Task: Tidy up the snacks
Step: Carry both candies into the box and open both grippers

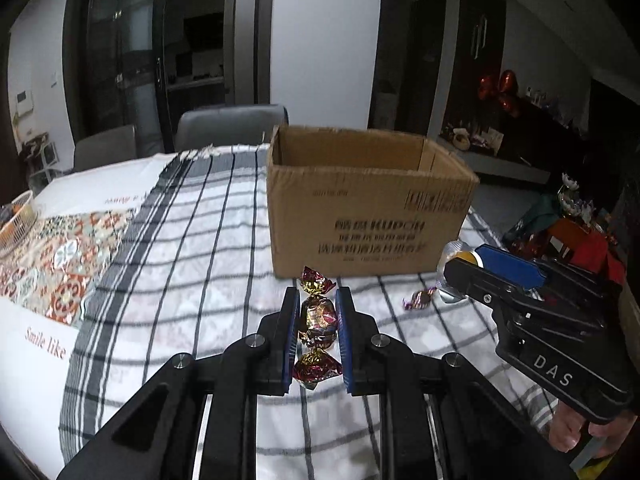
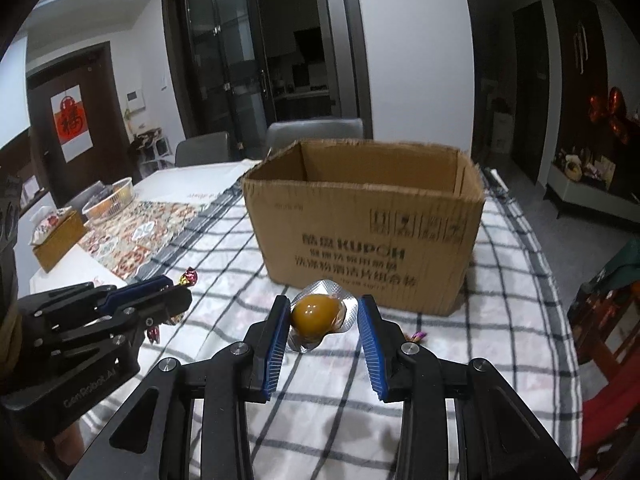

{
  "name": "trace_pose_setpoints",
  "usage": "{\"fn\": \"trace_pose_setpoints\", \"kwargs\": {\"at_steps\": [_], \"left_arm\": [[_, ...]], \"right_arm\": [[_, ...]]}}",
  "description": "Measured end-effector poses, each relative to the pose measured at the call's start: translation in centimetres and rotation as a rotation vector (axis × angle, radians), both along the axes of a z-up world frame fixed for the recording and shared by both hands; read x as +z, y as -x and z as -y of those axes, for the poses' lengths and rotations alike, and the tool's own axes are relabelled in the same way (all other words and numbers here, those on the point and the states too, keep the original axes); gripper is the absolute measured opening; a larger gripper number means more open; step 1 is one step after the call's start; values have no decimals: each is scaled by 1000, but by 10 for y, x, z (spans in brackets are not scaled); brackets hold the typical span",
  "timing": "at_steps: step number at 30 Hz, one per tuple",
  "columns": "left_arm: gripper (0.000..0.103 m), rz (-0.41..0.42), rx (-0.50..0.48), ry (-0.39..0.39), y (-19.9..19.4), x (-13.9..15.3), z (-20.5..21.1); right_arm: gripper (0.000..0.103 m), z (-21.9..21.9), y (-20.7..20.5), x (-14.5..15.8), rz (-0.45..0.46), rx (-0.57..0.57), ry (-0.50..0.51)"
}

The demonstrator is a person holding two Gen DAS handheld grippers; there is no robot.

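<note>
Nearest the lens, the left gripper (image 1: 318,296) is clenched on a red-and-gold wrapped candy (image 1: 317,322), while the right gripper (image 2: 324,308) grasps a foil-packed brown egg (image 2: 316,314). Both hang above the checked cloth (image 1: 192,240), just short of the open cardboard box (image 2: 360,236). One purple candy (image 1: 418,299) lies on open cloth between the grippers, near the box's front edge.

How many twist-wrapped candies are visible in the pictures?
2. One candy is held in the left tongs. A purple candy lies on the cloth before the box. More may be hidden inside the box.
</note>
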State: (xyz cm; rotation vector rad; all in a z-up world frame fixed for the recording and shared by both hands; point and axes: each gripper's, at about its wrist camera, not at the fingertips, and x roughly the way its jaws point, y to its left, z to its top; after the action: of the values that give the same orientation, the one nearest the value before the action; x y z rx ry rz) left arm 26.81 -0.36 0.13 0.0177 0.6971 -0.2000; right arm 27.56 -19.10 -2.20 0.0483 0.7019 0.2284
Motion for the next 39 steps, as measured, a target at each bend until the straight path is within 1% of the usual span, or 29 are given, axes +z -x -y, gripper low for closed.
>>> {"fn": "trace_pose_setpoints", "kwargs": {"at_steps": [3,13,20,30,39], "left_arm": [[19,26,-16,-11,-5,10,4],[19,90,-69,-3,-25,41,18],[19,108,-101,-4,-43,56,28],[19,145,-121,-12,-73,76,37],[19,142,-155,-15,-112,77,46]], "right_arm": [[36,5,-1,9,23,-10,-1],[36,23,-12,41,100,-51,1],[36,36,-28,60,133,-70,4],[36,43,-59,73,153,-72,10],[36,49,-89,70,154,-68,35]]}}
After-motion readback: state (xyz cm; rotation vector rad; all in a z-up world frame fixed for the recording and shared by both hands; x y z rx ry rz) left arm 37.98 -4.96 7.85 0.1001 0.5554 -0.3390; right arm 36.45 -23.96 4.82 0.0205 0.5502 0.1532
